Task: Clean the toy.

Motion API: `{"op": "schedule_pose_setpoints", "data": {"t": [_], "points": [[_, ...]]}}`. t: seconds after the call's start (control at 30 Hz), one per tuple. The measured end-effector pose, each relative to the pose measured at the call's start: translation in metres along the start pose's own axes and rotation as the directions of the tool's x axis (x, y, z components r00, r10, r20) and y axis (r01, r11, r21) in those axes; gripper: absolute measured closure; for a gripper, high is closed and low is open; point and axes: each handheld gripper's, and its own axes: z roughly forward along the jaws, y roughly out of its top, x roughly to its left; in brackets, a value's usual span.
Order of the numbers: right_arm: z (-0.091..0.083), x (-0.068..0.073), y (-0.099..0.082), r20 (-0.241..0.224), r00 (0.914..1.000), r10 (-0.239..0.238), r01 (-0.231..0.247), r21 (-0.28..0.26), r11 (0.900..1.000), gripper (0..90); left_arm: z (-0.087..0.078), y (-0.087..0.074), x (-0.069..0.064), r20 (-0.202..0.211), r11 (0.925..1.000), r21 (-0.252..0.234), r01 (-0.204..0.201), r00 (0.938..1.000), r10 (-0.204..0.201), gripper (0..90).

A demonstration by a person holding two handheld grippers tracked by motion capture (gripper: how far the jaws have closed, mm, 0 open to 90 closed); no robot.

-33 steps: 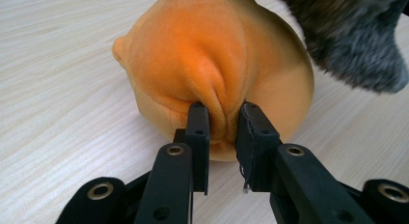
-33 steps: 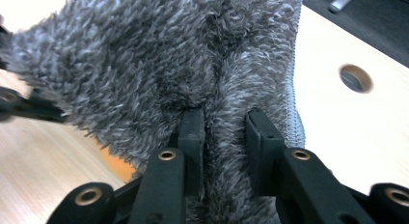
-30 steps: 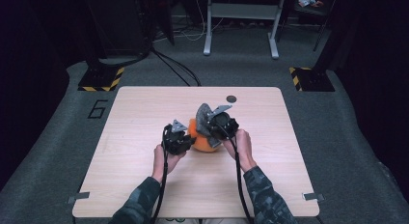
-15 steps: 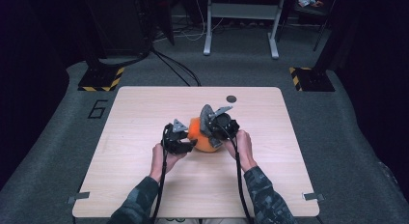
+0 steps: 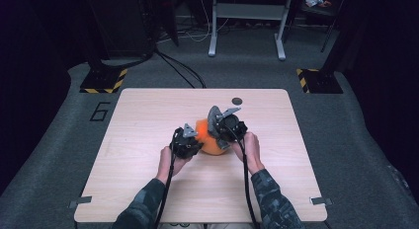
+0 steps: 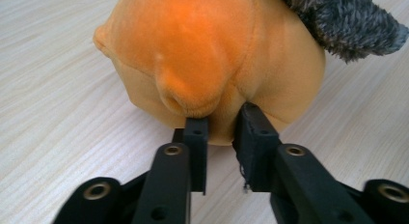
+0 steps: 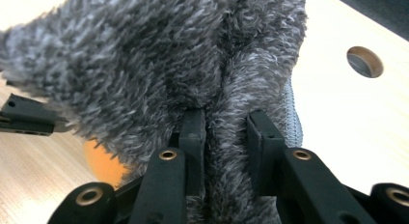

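An orange plush toy [image 5: 211,142] with a grey furry part [image 5: 214,115] lies at the middle of the wooden table [image 5: 148,110]. My left gripper [image 5: 196,140] comes at it from the left. In the left gripper view its jaws have just been closing and now pinch a fold of the orange plush [image 6: 207,55], so the left gripper [image 6: 222,122] is shut on it. My right gripper [image 5: 218,133] sits over the toy's right side. In the right gripper view the right gripper [image 7: 224,122] is shut on a tuft of the grey fur [image 7: 144,55].
A round hole [image 5: 237,101] is set in the tabletop behind the toy, also seen as the hole [image 7: 365,61] in the right gripper view. Beyond the table's far edge stand yellow-and-black striped bases [image 5: 104,83] and a metal frame [image 5: 245,26] on dark floor.
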Motion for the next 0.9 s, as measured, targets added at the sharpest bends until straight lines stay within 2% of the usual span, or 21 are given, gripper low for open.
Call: {"op": "schedule_pose_setpoints", "data": {"t": [0.07,0.13,0.33,0.4,0.47,0.6,0.9], "points": [[-0.002,0.001,0.000,0.007,1.0000,0.006,-0.006,0.001,1.0000,70.9,-0.001,0.001,0.000,0.001,1.0000,0.003,0.002,1.0000,-0.002,80.1],[-0.011,0.004,0.002,0.029,0.9996,0.003,-0.002,-0.030,0.9996,70.7,-0.003,0.001,0.000,0.006,0.9996,-0.011,0.026,0.9996,-0.026,81.5],[-0.020,0.013,0.006,0.013,0.9998,-0.015,0.016,-0.067,0.9976,70.8,-0.006,0.001,-0.001,0.018,0.9990,-0.016,0.042,0.9990,-0.042,82.7],[-0.019,0.013,0.006,0.017,0.9995,-0.028,0.029,-0.055,0.9980,70.9,-0.006,0.001,-0.002,0.015,0.9991,-0.011,0.042,0.9990,-0.042,82.7],[-0.015,0.011,0.004,0.002,0.9999,-0.015,0.015,-0.040,0.9991,71.0,-0.005,0.000,-0.001,0.015,0.9989,-0.005,0.048,0.9988,-0.048,82.6],[-0.013,0.006,-0.003,0.001,1.0000,0.003,-0.003,-0.022,0.9998,71.0,-0.005,0.000,-0.001,0.018,0.9985,-0.015,0.053,0.9985,-0.053,82.4],[-0.009,-0.005,-0.021,0.018,0.9994,0.031,-0.031,0.035,0.9989,71.0,-0.004,0.000,0.000,0.019,0.9971,-0.025,0.072,0.9973,-0.072,82.1]]}}
